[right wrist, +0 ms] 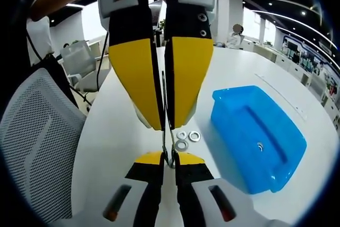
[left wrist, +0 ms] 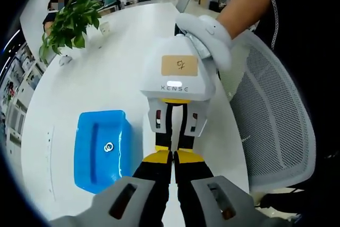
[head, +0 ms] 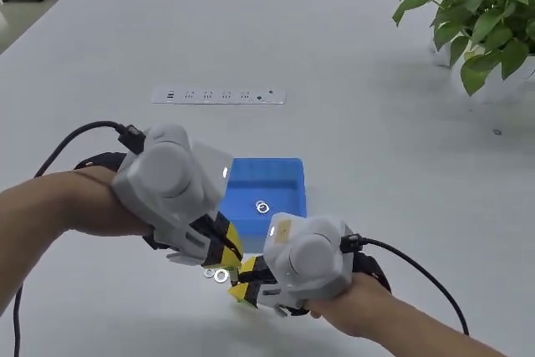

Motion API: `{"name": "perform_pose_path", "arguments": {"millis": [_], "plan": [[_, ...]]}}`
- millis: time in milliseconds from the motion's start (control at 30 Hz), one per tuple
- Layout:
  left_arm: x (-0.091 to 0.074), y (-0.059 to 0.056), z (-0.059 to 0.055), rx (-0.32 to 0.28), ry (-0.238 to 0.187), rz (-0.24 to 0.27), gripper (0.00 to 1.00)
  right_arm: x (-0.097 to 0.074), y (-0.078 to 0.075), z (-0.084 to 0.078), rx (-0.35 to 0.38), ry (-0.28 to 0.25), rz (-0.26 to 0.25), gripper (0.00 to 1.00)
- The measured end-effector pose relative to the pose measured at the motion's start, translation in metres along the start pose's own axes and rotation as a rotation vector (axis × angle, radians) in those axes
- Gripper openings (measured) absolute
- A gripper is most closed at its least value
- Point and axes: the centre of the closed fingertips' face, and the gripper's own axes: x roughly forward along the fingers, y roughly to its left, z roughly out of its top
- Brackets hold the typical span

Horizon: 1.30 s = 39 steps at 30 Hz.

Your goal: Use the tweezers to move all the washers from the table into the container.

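Container [head: 284,175] holds one visible washer [head: 262,207]; three washers [head: 216,273] lie on table [head: 376,81] at its 7 o'clock; left gripper [right wrist: 166,127] and right gripper [right wrist: 170,162] both clamp the tweezers [right wrist: 166,144].

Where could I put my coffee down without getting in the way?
Bare table lies between the power strip and the plant, and beyond the strip. Crowded at the front: the left gripper and right gripper meet at the tweezers by the washers, beside the blue container.
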Motion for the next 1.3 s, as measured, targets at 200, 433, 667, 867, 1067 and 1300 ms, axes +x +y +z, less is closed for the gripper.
{"name": "perform_pose_path", "arguments": {"millis": [200, 433, 667, 867, 1067, 1300], "plan": [[-0.001, -0.001, 0.000, 0.007, 0.010, -0.001, 0.05, -0.001, 0.002, 0.000, -0.012, 0.003, 0.002, 0.09], [-0.005, -0.002, 0.002, 0.010, 0.010, 0.001, 0.05, -0.003, 0.002, 0.004, -0.023, 0.000, 0.000, 0.09], [-0.014, -0.001, 0.006, 0.021, 0.027, 0.017, 0.05, -0.009, 0.000, 0.013, -0.024, -0.017, -0.010, 0.09], [-0.023, 0.001, 0.012, 0.025, 0.024, 0.029, 0.05, -0.017, -0.003, 0.023, -0.043, -0.030, -0.025, 0.09], [-0.032, 0.006, 0.019, 0.039, 0.020, 0.046, 0.05, -0.023, -0.010, 0.032, -0.065, -0.035, -0.043, 0.09], [-0.042, 0.014, 0.027, 0.053, 0.019, 0.067, 0.05, -0.030, -0.021, 0.042, -0.086, -0.039, -0.063, 0.09]]}}
